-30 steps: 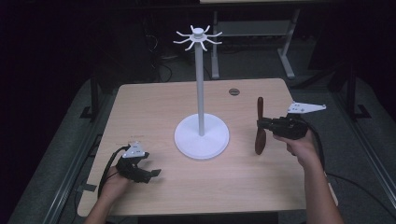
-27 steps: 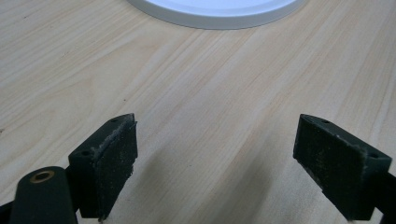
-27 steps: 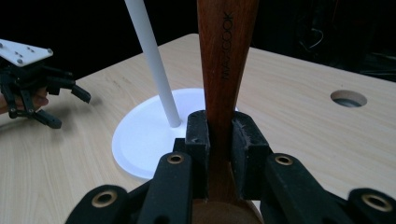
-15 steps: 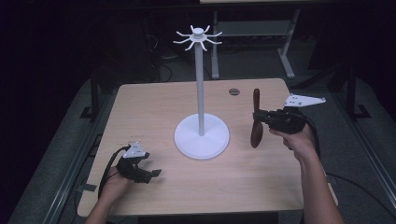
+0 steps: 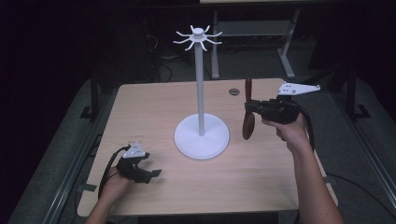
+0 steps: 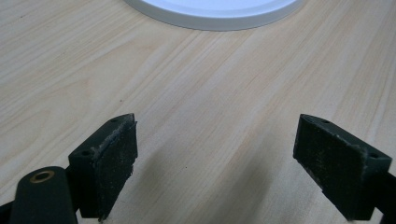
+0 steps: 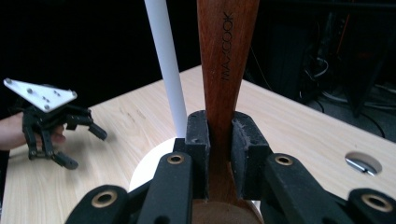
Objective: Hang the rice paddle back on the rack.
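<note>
Right claw [image 7: 219,135] clamped on wooden spoon [image 7: 224,60]

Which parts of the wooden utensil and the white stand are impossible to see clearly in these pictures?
- Wooden utensil: both ends cut off by the right gripper view's edges; its shape is too small in the high view.
- White stand: hooks cut off above in the right gripper view.
- Right gripper: its fingers cover the clamped section.

- Wooden spoon [image 7: 227,60] handle top ran off the right gripper view; its bowl sat hidden behind the right tool [image 7: 219,140].
- Stand base [image 6: 215,9] was cropped by the left gripper view's top.
</note>
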`<state>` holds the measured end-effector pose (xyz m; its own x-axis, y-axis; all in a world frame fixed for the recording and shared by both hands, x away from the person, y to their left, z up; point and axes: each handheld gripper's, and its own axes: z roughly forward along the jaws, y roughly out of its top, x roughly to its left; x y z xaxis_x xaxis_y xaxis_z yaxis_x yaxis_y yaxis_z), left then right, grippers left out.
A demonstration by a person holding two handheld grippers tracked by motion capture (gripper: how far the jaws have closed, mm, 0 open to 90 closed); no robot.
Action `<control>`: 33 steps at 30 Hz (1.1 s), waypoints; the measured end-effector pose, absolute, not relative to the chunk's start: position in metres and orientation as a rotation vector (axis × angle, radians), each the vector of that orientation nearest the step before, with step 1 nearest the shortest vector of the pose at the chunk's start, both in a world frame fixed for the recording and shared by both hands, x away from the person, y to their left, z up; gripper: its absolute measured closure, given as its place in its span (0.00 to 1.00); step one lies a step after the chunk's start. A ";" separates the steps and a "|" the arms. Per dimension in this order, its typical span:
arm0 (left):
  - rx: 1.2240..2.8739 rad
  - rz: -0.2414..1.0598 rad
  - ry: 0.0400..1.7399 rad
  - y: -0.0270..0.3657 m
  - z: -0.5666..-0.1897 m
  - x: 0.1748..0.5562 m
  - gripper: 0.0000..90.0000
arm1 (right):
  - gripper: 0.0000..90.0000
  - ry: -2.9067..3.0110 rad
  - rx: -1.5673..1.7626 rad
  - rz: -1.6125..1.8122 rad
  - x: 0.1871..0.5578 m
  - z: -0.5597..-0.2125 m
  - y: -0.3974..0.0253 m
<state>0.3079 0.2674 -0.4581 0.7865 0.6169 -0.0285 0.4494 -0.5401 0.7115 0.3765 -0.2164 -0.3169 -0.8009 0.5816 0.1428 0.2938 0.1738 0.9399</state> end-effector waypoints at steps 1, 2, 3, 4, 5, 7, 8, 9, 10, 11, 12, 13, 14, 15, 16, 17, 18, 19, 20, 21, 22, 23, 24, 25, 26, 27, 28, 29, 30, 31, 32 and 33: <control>2.231 0.288 0.789 0.267 -0.458 0.308 0.15 | 0.86 2.199 0.834 1.686 0.377 -0.312 -0.214; 2.233 0.287 0.789 0.267 -0.458 0.308 0.15 | 0.86 2.196 0.825 1.693 0.377 -0.309 -0.212; 2.231 0.286 0.789 0.267 -0.458 0.308 0.15 | 0.86 2.192 0.823 1.699 0.377 -0.306 -0.211; 2.227 0.286 0.791 0.267 -0.458 0.308 0.15 | 0.86 2.189 0.812 1.704 0.378 -0.303 -0.210; 2.227 0.286 0.791 0.267 -0.458 0.308 0.15 | 0.86 2.188 0.805 1.710 0.378 -0.300 -0.209; 2.227 0.286 0.791 0.267 -0.458 0.308 0.15 | 0.86 2.186 0.786 1.719 0.380 -0.292 -0.205; 2.227 0.286 0.791 0.267 -0.458 0.308 0.15 | 0.86 2.185 0.782 1.721 0.380 -0.289 -0.204; 2.227 0.286 0.791 0.267 -0.458 0.307 0.15 | 0.86 2.186 0.778 1.723 0.380 -0.285 -0.203; 2.227 0.286 0.791 0.267 -0.458 0.307 0.15 | 0.86 2.186 0.778 1.723 0.380 -0.285 -0.203; 2.227 0.286 0.791 0.267 -0.458 0.307 0.15 | 0.86 2.179 0.759 1.734 0.382 -0.278 -0.200; 2.227 0.286 0.791 0.267 -0.458 0.307 0.15 | 0.86 2.179 0.759 1.734 0.382 -0.278 -0.200; 2.227 0.288 0.790 0.267 -0.458 0.308 0.15 | 0.86 2.179 0.752 1.744 0.383 -0.275 -0.199; 2.227 0.291 0.787 0.267 -0.458 0.308 0.15 | 0.86 2.173 0.736 1.761 0.383 -0.268 -0.197; 2.226 0.292 0.787 0.267 -0.458 0.308 0.15 | 0.86 2.173 0.736 1.761 0.383 -0.268 -0.197; 2.226 0.292 0.787 0.267 -0.458 0.308 0.15 | 0.86 2.170 0.721 1.767 0.384 -0.263 -0.195; 2.226 0.291 0.788 0.267 -0.458 0.307 0.15 | 0.86 2.171 0.716 1.772 0.384 -0.260 -0.193; 2.226 0.289 0.789 0.267 -0.458 0.307 0.15 | 0.86 2.170 0.711 1.777 0.385 -0.258 -0.192; 2.225 0.288 0.790 0.267 -0.458 0.307 0.15 | 0.86 2.168 0.703 1.782 0.385 -0.255 -0.191; 2.225 0.287 0.790 0.267 -0.458 0.307 0.15 | 0.86 2.171 0.694 1.789 0.386 -0.252 -0.190; 2.225 0.287 0.790 0.267 -0.458 0.307 0.15 | 0.86 2.172 0.687 1.789 0.386 -0.250 -0.188; 2.227 0.287 0.789 0.267 -0.458 0.307 0.15 | 0.86 2.169 0.676 1.790 0.387 -0.246 -0.186; 2.227 0.288 0.788 0.267 -0.458 0.307 0.15 | 0.86 2.169 0.676 1.790 0.387 -0.246 -0.186; 2.226 0.290 0.787 0.267 -0.458 0.308 0.15 | 0.86 2.170 0.662 1.794 0.387 -0.242 -0.183; 2.227 0.289 0.786 0.267 -0.458 0.308 0.15 | 0.86 2.168 0.653 1.795 0.387 -0.240 -0.181; 2.228 0.289 0.787 0.267 -0.458 0.307 0.15 | 0.86 2.167 0.645 1.798 0.388 -0.238 -0.180; 2.227 0.288 0.787 0.267 -0.458 0.307 0.15 | 0.86 2.164 0.639 1.803 0.388 -0.236 -0.178; 2.227 0.288 0.787 0.267 -0.458 0.307 0.15 | 0.86 2.161 0.631 1.808 0.388 -0.234 -0.176; 2.228 0.288 0.787 0.268 -0.457 0.307 0.15 | 0.86 2.162 0.624 1.813 0.388 -0.232 -0.175; 2.228 0.288 0.787 0.268 -0.457 0.307 0.15 | 0.86 2.162 0.624 1.813 0.388 -0.232 -0.175; 2.228 0.288 0.787 0.268 -0.457 0.307 0.15 | 0.86 2.158 0.616 1.819 0.388 -0.230 -0.173; 2.228 0.288 0.787 0.268 -0.457 0.307 0.15 | 0.86 2.160 0.608 1.820 0.388 -0.229 -0.172; 2.227 0.288 0.787 0.268 -0.457 0.307 0.15 | 0.86 2.159 0.600 1.825 0.388 -0.226 -0.169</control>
<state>0.3073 0.2675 -0.4574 0.7862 0.6170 -0.0329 0.4500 -0.5352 0.7149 0.3885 -0.1689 -0.2256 -0.8839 0.4622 0.0721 0.1480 0.1301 0.9804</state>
